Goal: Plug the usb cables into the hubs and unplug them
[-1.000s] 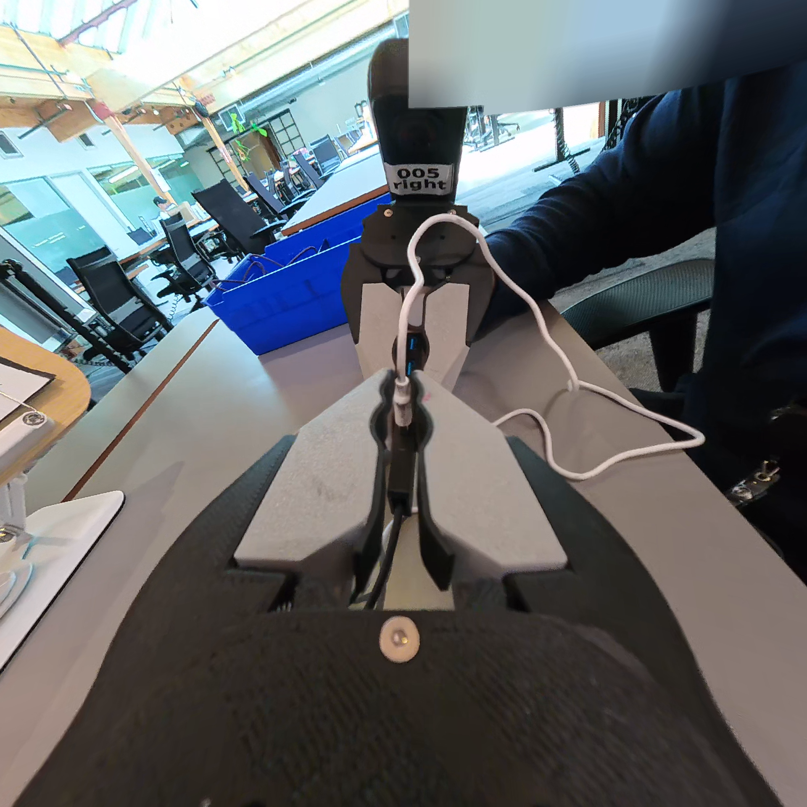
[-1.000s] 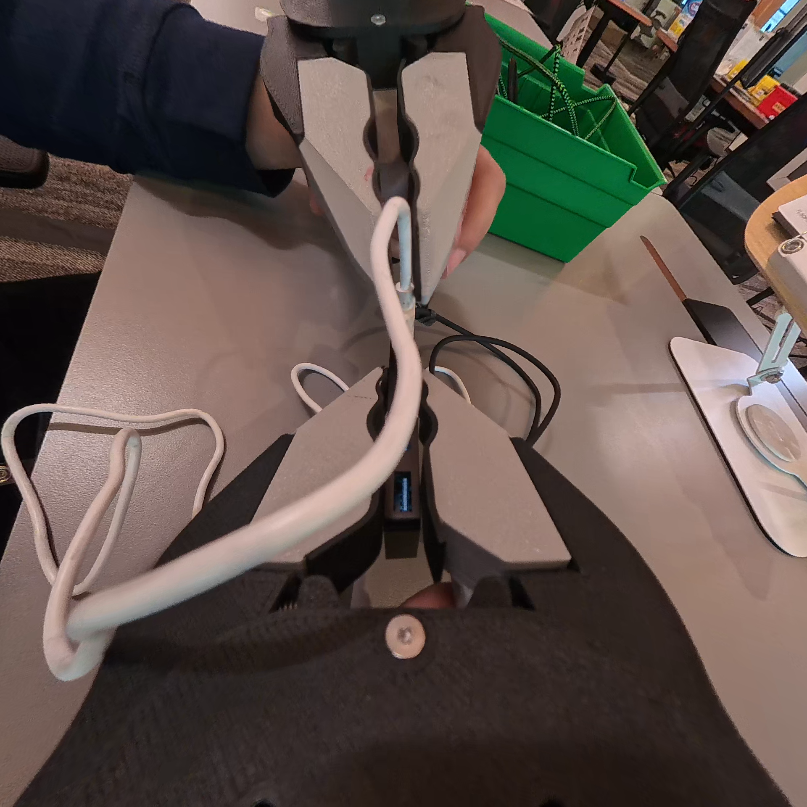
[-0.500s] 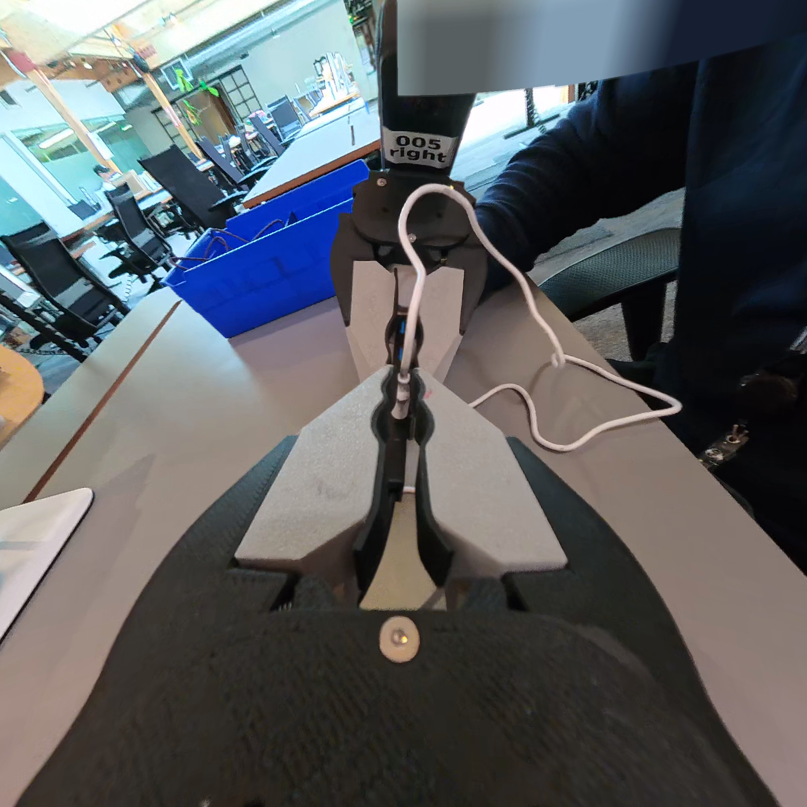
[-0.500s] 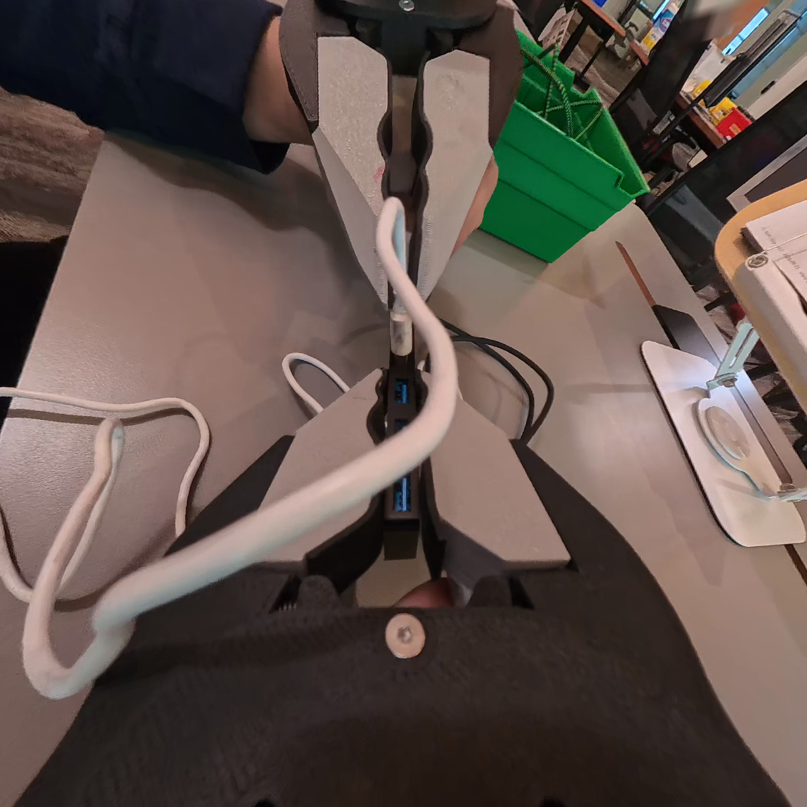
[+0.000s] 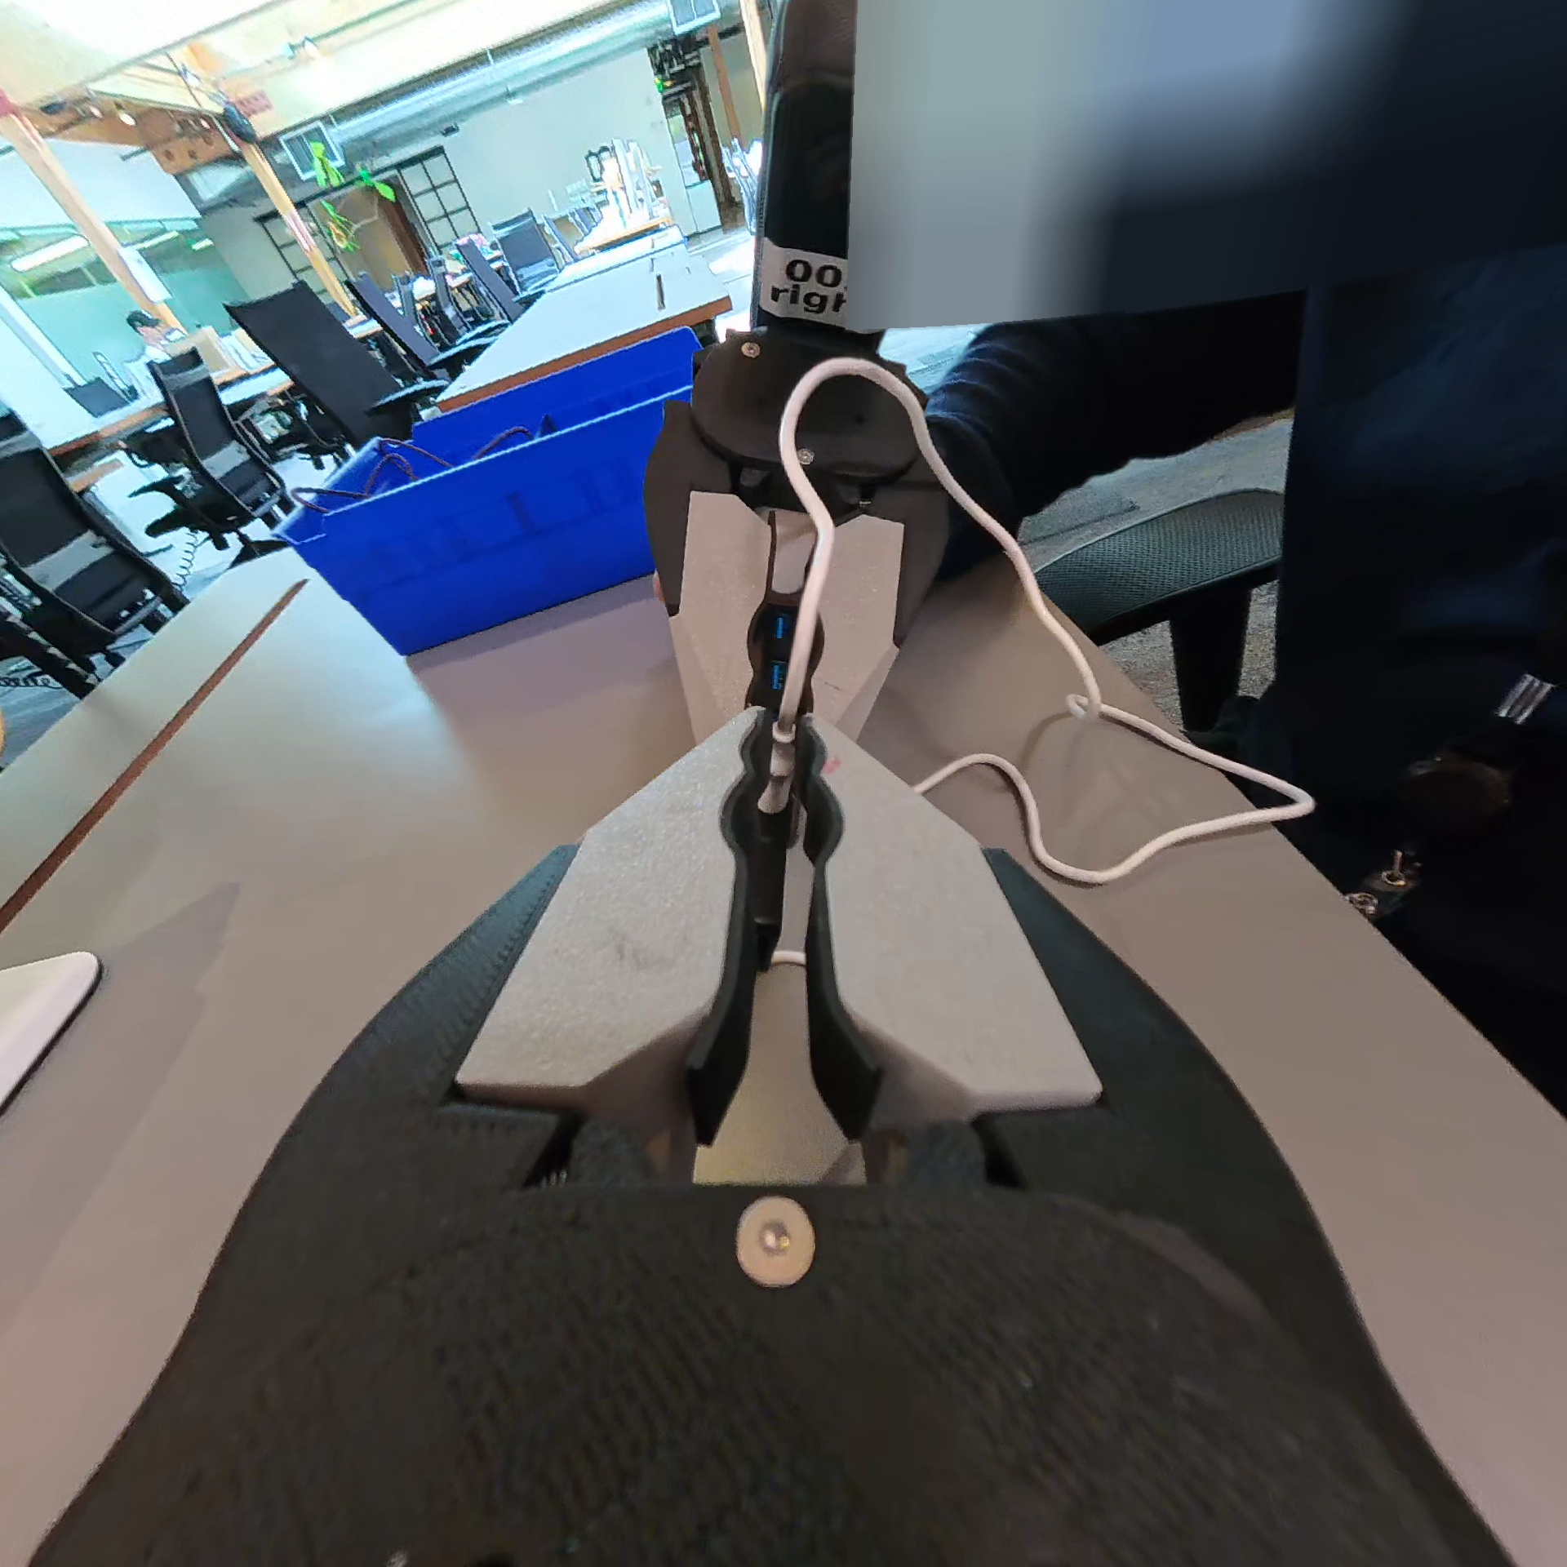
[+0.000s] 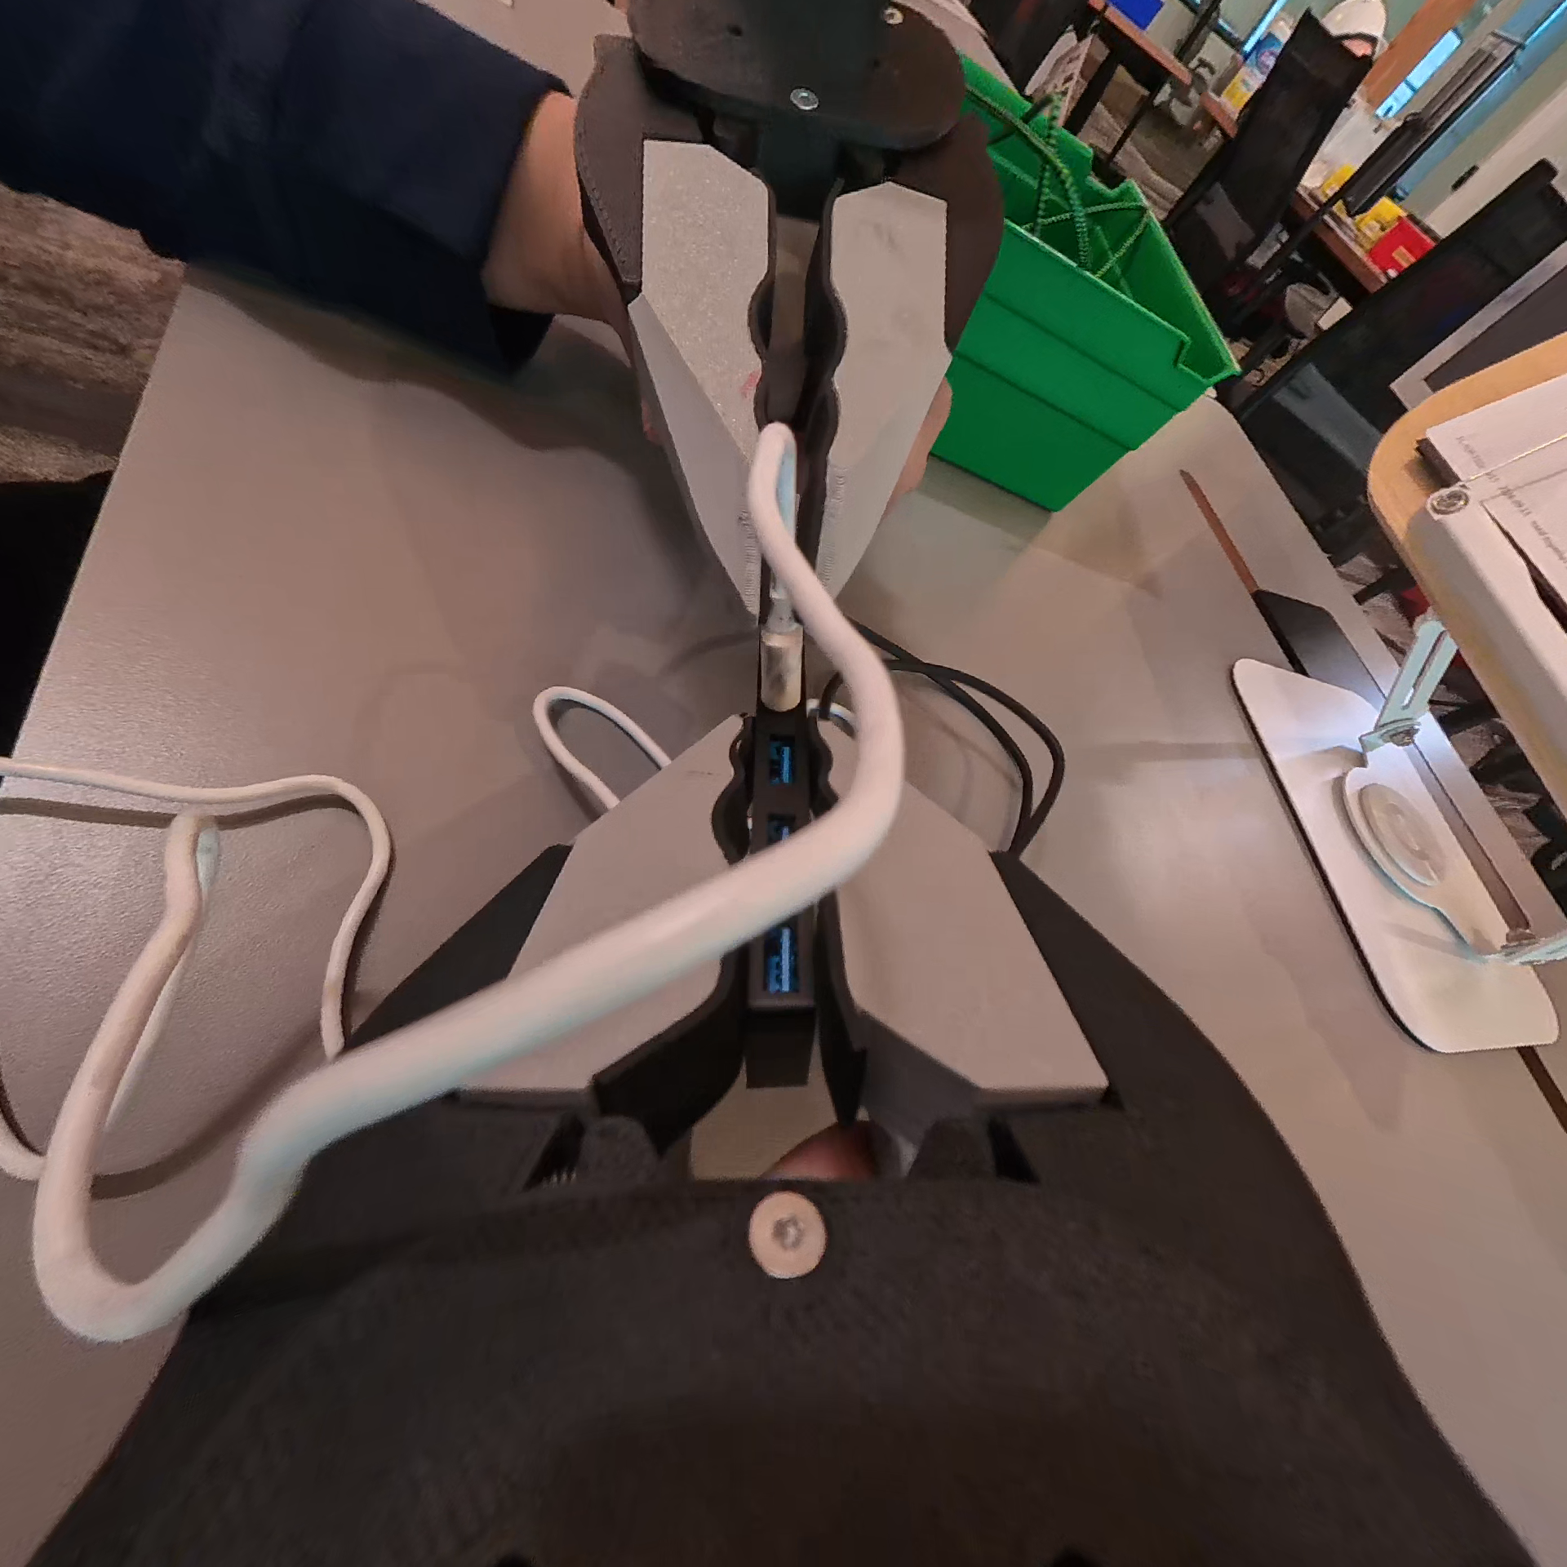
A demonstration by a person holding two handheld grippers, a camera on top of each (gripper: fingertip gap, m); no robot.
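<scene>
Your right tool (image 6: 784,746) clamps black hub (image 6: 776,975); your left tool (image 5: 784,733) pinches white cable (image 6: 593,958) plug, seated in hub's end port, above bench (image 5: 381,763).

A grey table (image 5: 339,763) carries a blue bin (image 5: 509,551) at its far edge, cords inside. On the table's other end sits a green bin (image 6: 1077,356), and near it a white stand (image 6: 1391,865), perhaps a lamp base.

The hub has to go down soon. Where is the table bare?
Bare: the table between the blue bin and white stand base. Crowded: white cable loops on the person's side; black cable ahead.
</scene>
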